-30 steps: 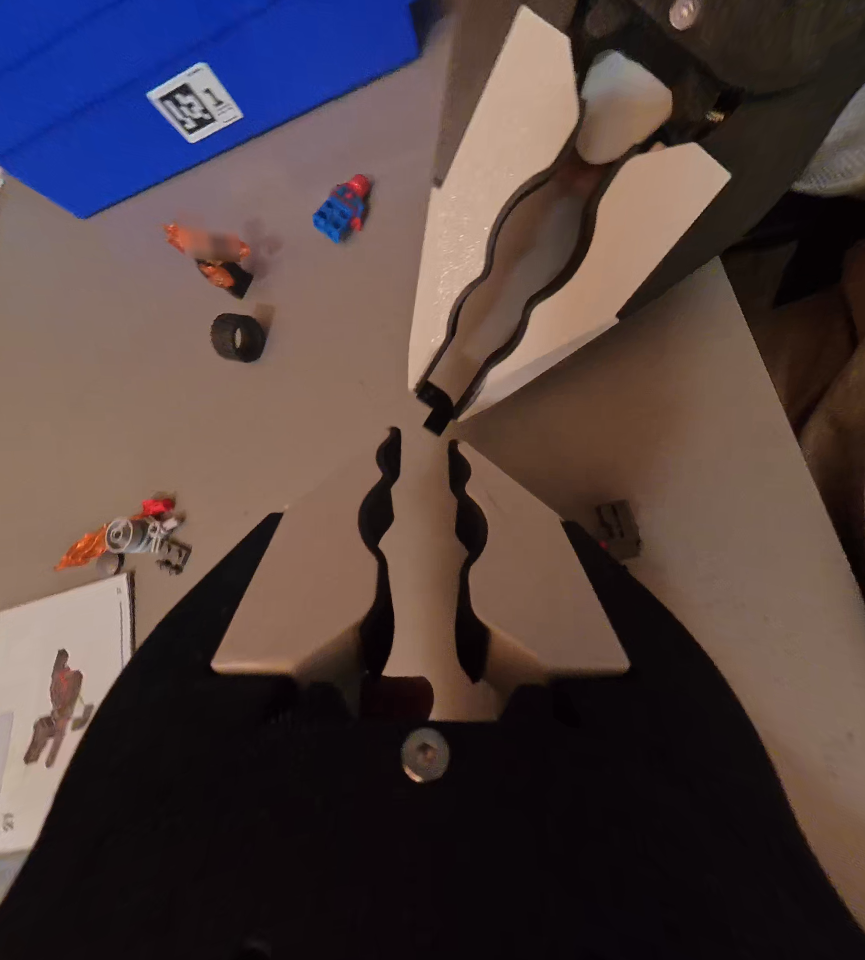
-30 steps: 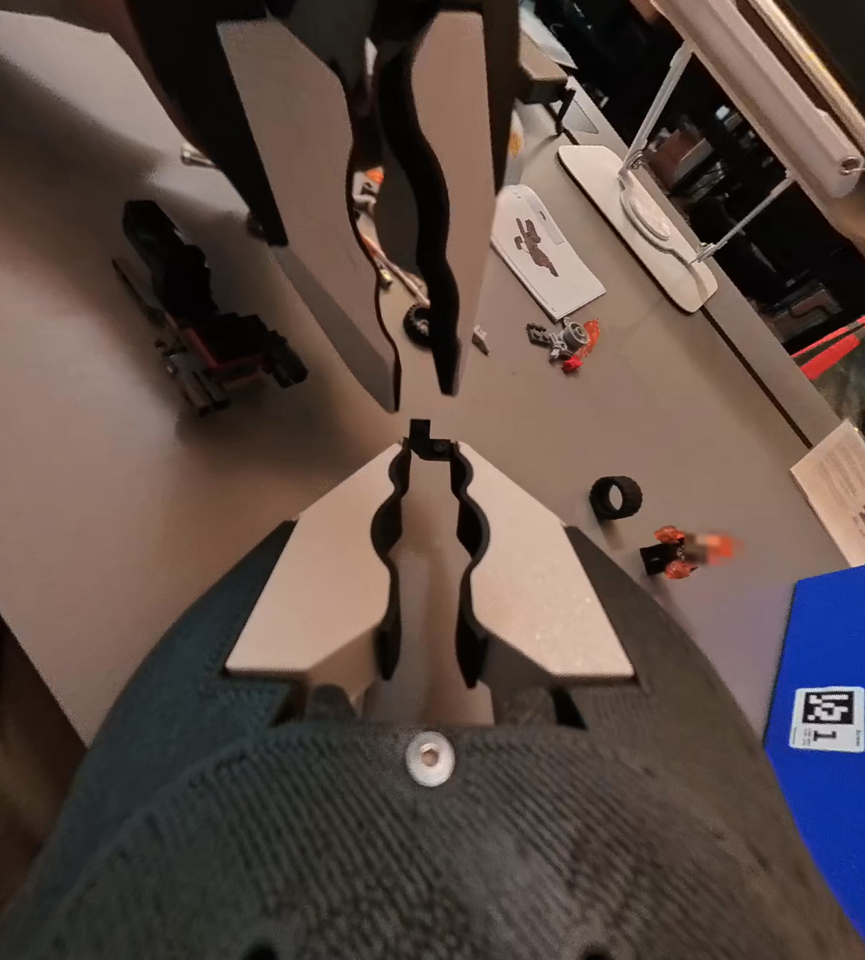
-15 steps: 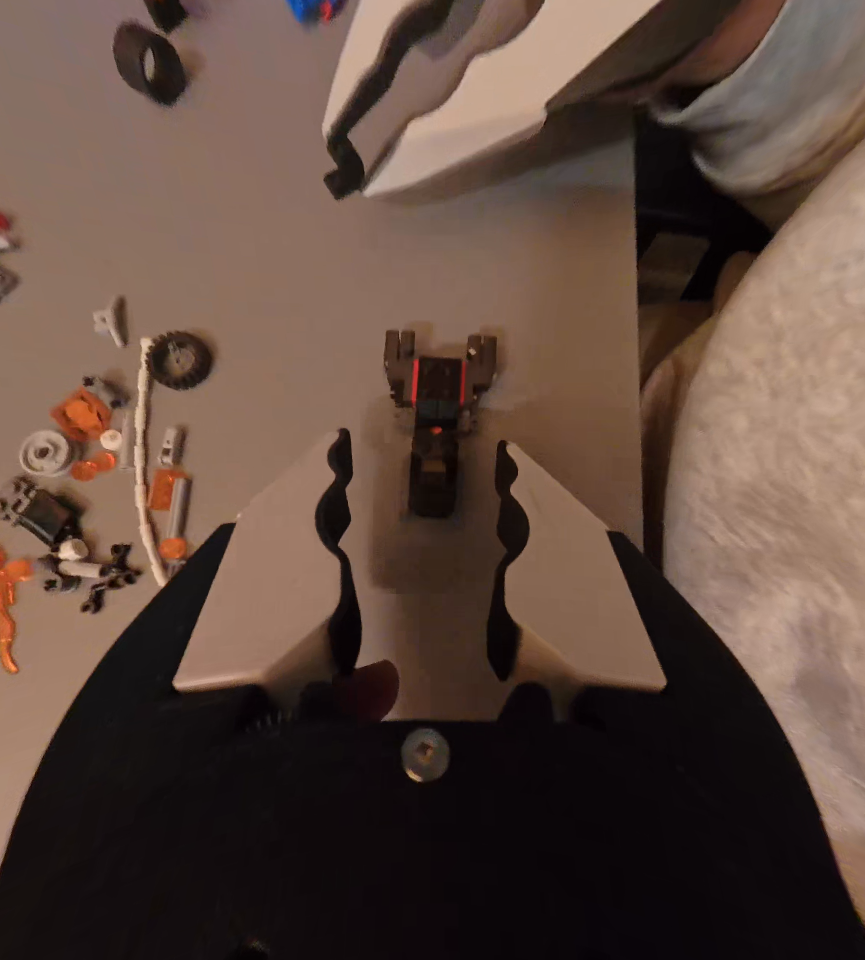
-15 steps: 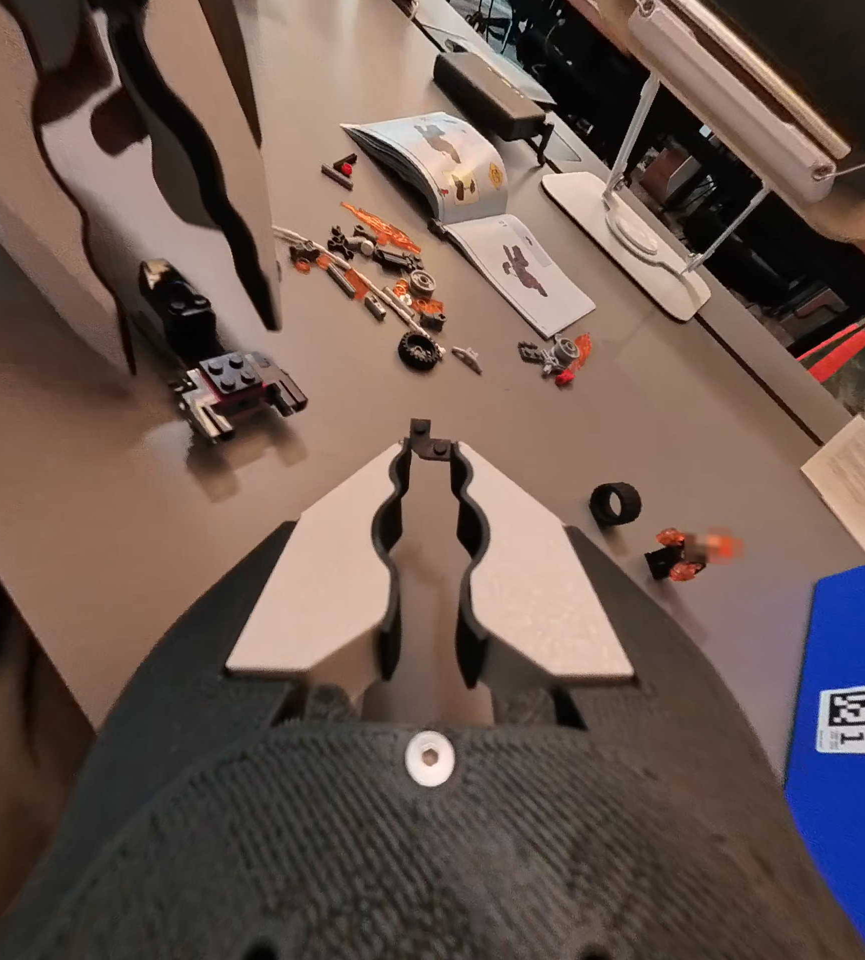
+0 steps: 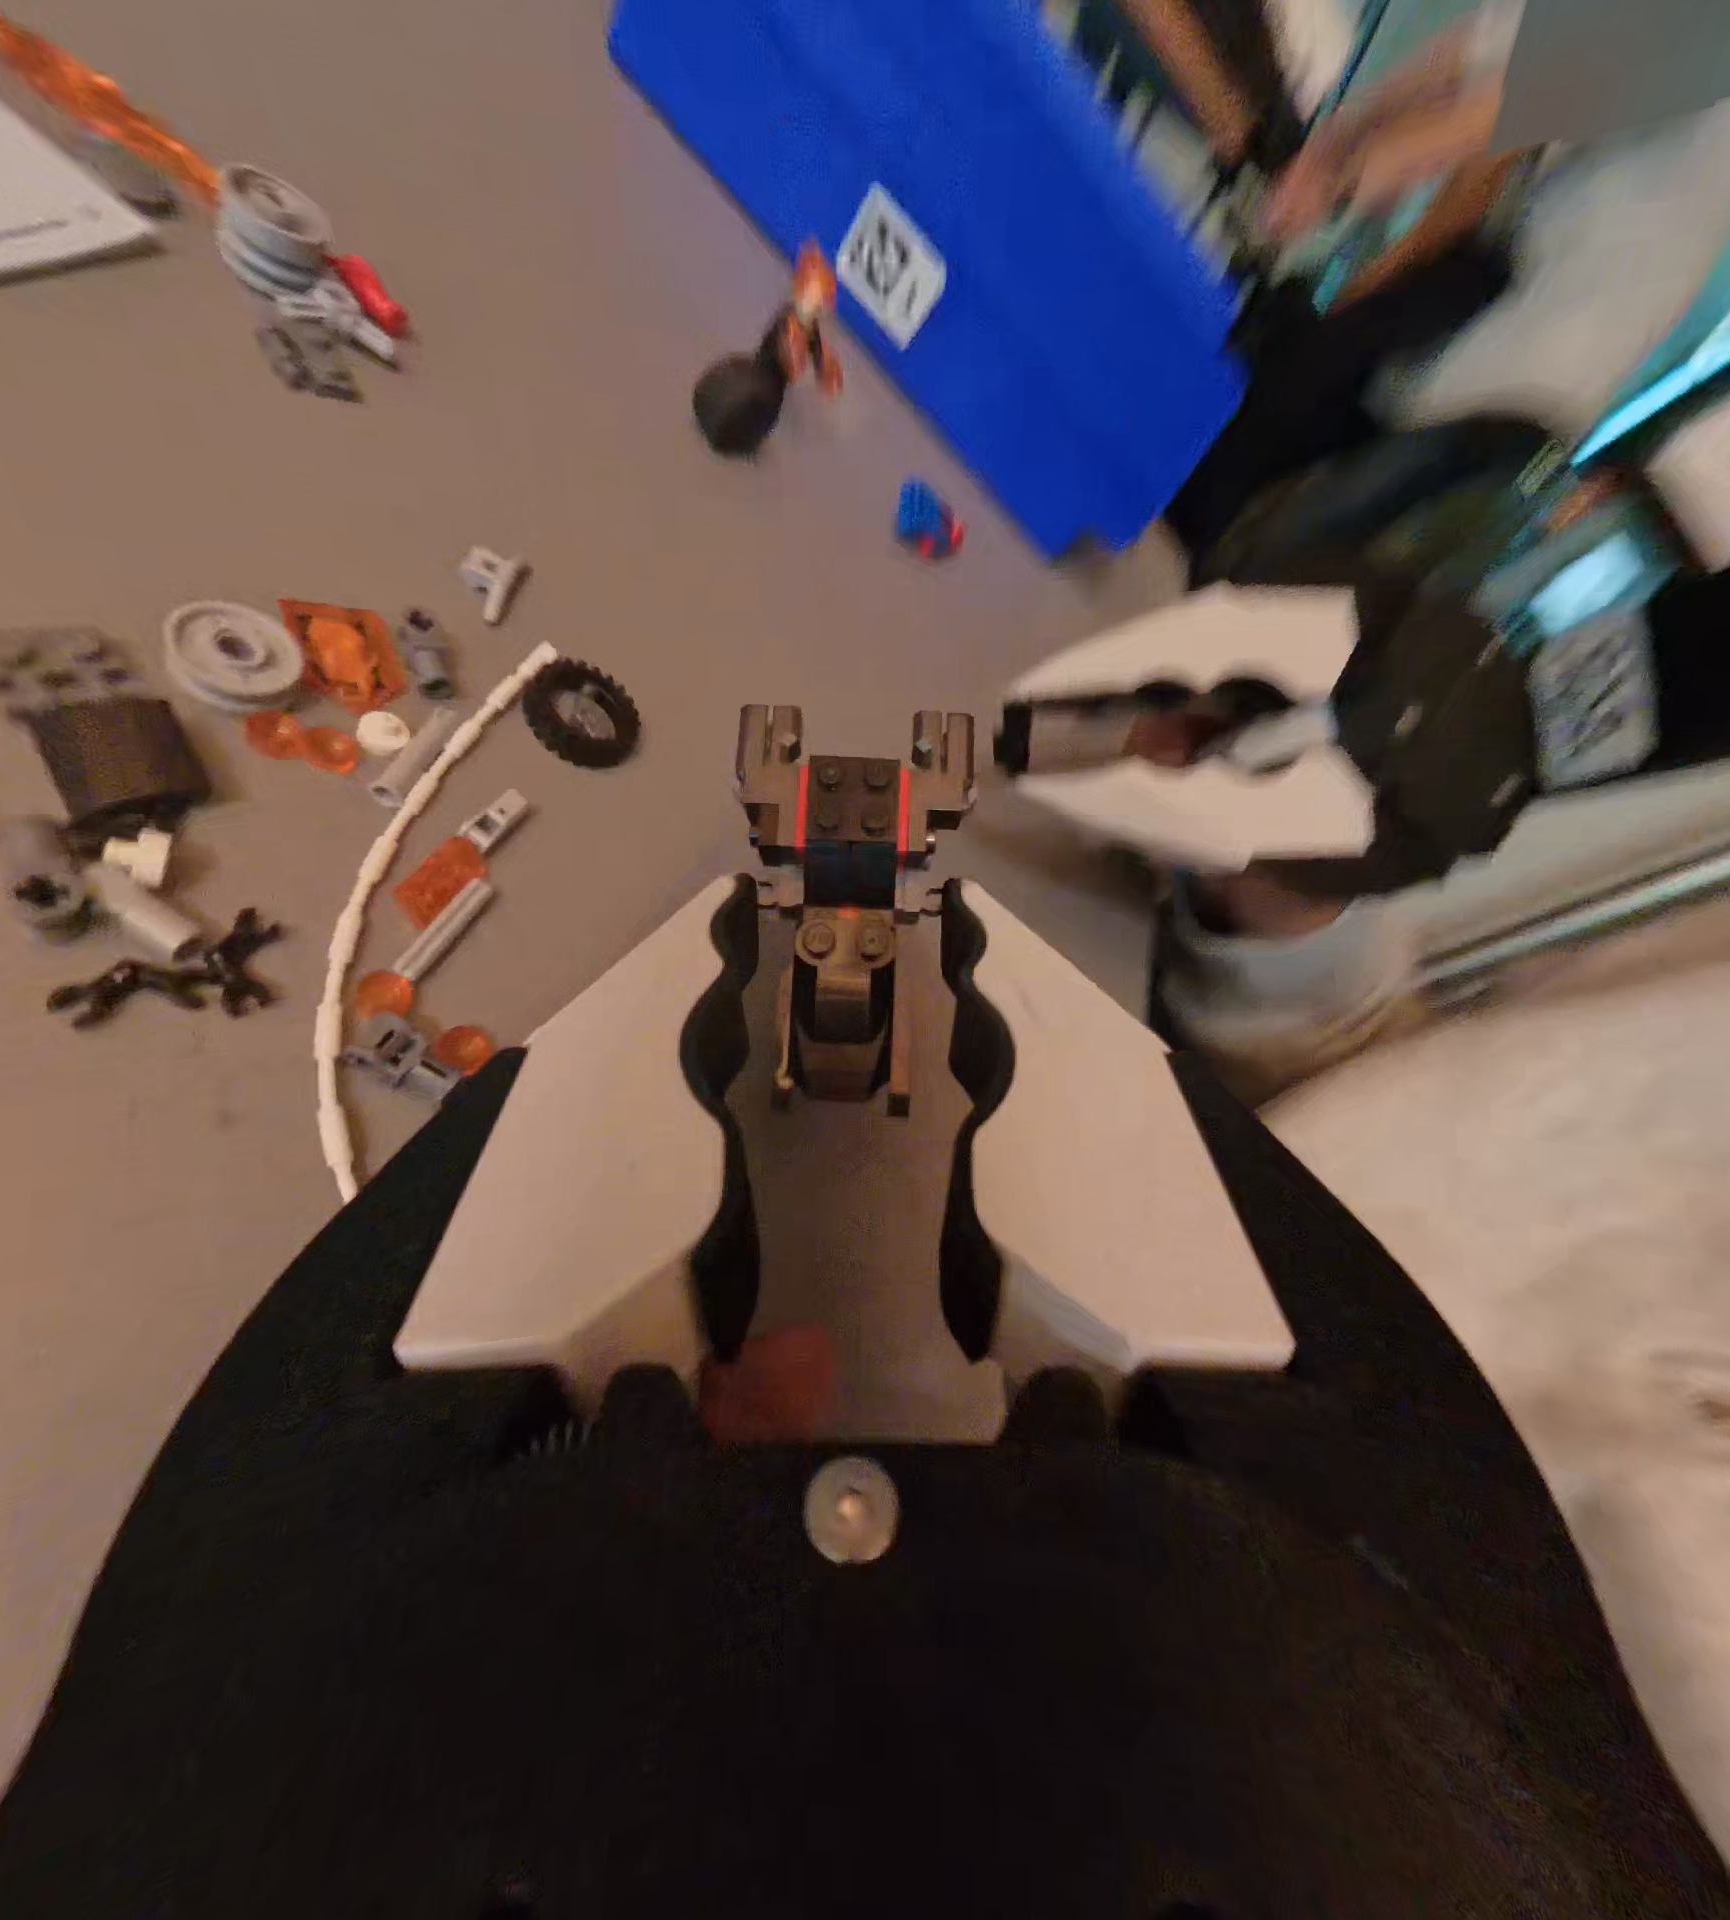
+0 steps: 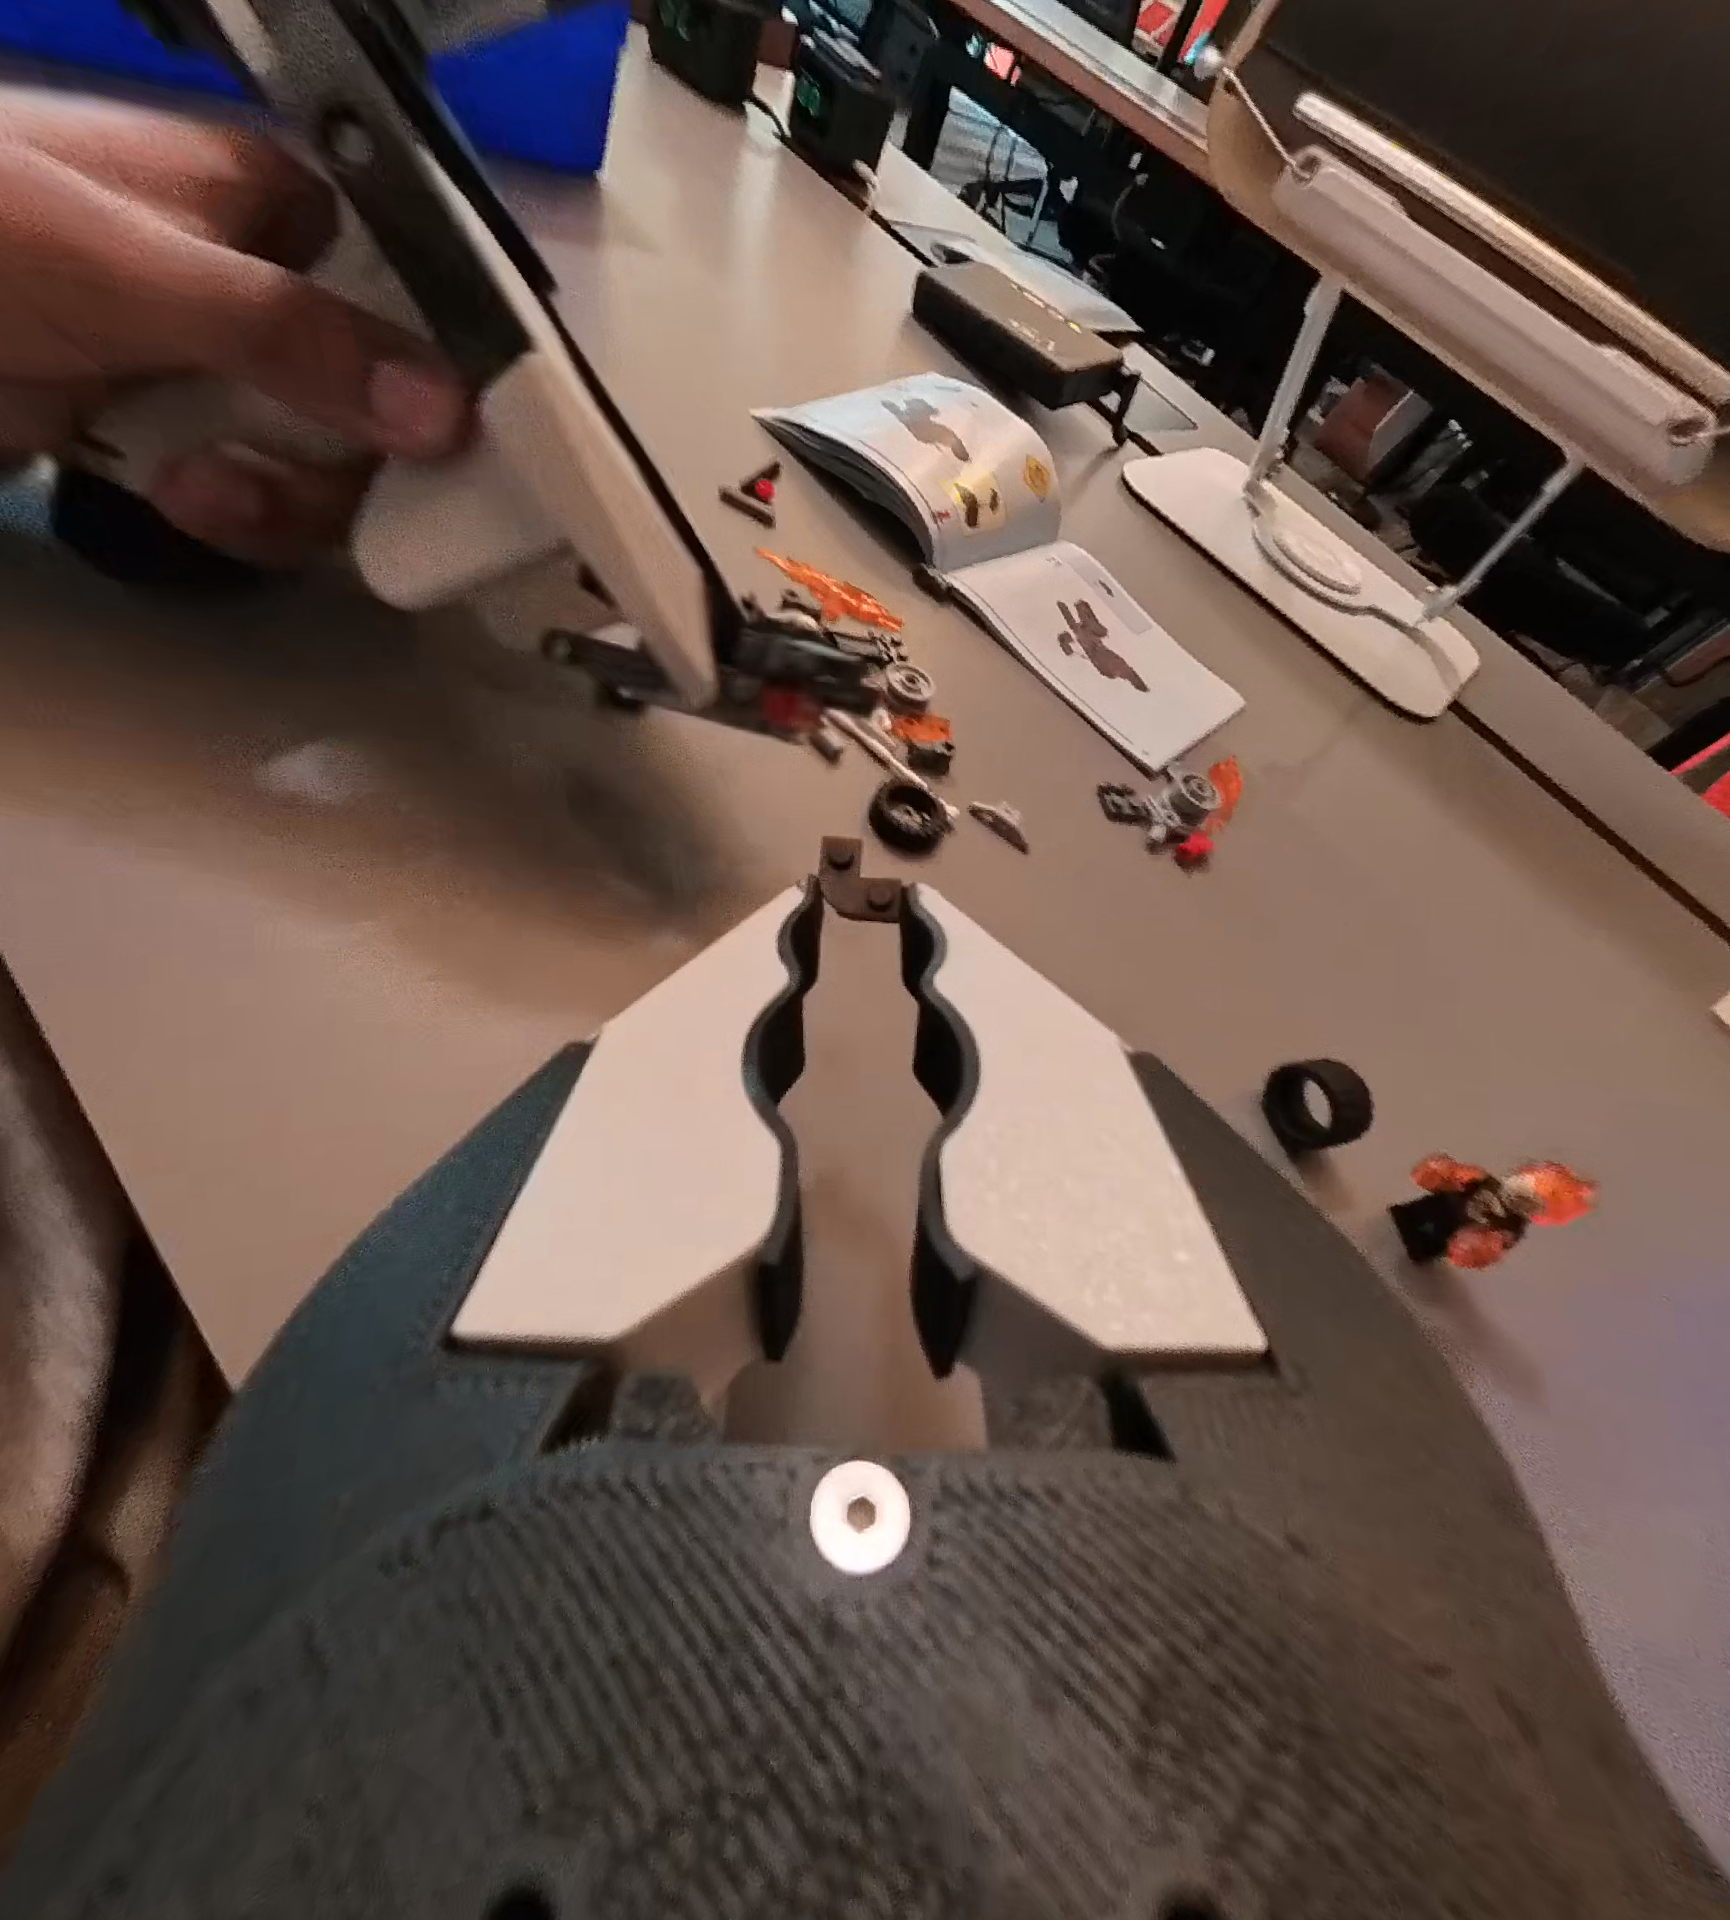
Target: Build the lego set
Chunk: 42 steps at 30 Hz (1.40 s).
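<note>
Left gripper [image 5: 848,894], right gripper [image 6: 859,902]: pale wedge fingers, wavy black pads, textured black body, silver screw.

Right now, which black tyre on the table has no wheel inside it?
The smooth tyre beside the orange figure; you can see straight through its hole. The knobbly tyre by the loose parts has a grey hub inside.

Grey table [image 6: 321,935] carries loose lego pieces [image 5: 341,665], booklet [image 6: 1027,540], blue bin [image 5: 944,239].

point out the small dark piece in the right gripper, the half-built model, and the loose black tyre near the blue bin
small dark piece [image 6: 859,883], right wrist view, on its studded top
half-built model [image 5: 853,800], left wrist view, on its studded dark plate
black tyre [image 6: 1316,1118], right wrist view, on its outer tread
</note>
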{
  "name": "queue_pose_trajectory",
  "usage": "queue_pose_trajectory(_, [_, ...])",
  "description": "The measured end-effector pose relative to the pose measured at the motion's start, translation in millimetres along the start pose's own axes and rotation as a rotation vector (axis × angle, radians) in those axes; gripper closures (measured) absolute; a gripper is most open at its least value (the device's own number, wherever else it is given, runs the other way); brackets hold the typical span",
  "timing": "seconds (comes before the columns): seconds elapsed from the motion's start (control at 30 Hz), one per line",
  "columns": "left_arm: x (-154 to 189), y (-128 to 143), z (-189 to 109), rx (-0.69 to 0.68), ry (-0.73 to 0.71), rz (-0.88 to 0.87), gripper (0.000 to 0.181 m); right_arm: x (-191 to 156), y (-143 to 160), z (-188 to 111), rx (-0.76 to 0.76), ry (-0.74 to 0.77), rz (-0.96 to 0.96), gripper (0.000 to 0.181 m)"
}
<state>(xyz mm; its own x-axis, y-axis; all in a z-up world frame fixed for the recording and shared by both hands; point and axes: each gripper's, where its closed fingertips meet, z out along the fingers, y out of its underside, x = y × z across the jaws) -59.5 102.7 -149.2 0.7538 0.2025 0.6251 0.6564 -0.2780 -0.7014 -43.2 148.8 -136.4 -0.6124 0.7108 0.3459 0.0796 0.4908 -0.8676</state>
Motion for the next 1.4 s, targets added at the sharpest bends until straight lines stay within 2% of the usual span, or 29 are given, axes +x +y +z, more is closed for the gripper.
queue_pose_trajectory(0.03, [-3,-5,-1,0.043,0.028,-0.079,0.149,-3,-4,2,0.011,-0.004,0.012,0.168])
queue_pose_trajectory(0.1, [-7,-6,-1,0.068,0.045,-0.161,0.149,-7,-13,6,0.039,0.001,0.036,0.168])
queue_pose_trajectory(0.2, [-6,-2,6,0.044,0.030,-0.191,0.149,-10,-21,13,0.052,0.014,0.089,0.168])
queue_pose_trajectory(0.37, [5,2,17,0.046,0.116,-0.303,0.149,-14,-17,22,-0.007,-0.006,0.160,0.168])
queue_pose_trajectory(0.6, [9,-1,17,0.068,0.156,-0.326,0.148,-11,-19,20,0.015,-0.032,0.243,0.168])
queue_pose_trajectory(0.8, [25,13,20,-0.034,0.258,-0.369,0.141,-11,-13,20,-0.019,-0.051,0.266,0.168])
queue_pose_trajectory(1.03, [22,25,19,-0.121,0.231,-0.360,0.143,-21,5,23,-0.141,-0.121,0.282,0.168])
queue_pose_trajectory(1.2, [16,24,16,-0.120,0.186,-0.315,0.145,-19,2,19,-0.111,-0.140,0.309,0.168])
queue_pose_trajectory(1.4, [12,29,18,-0.167,0.077,-0.180,0.146,-20,-3,19,-0.083,-0.190,0.319,0.168])
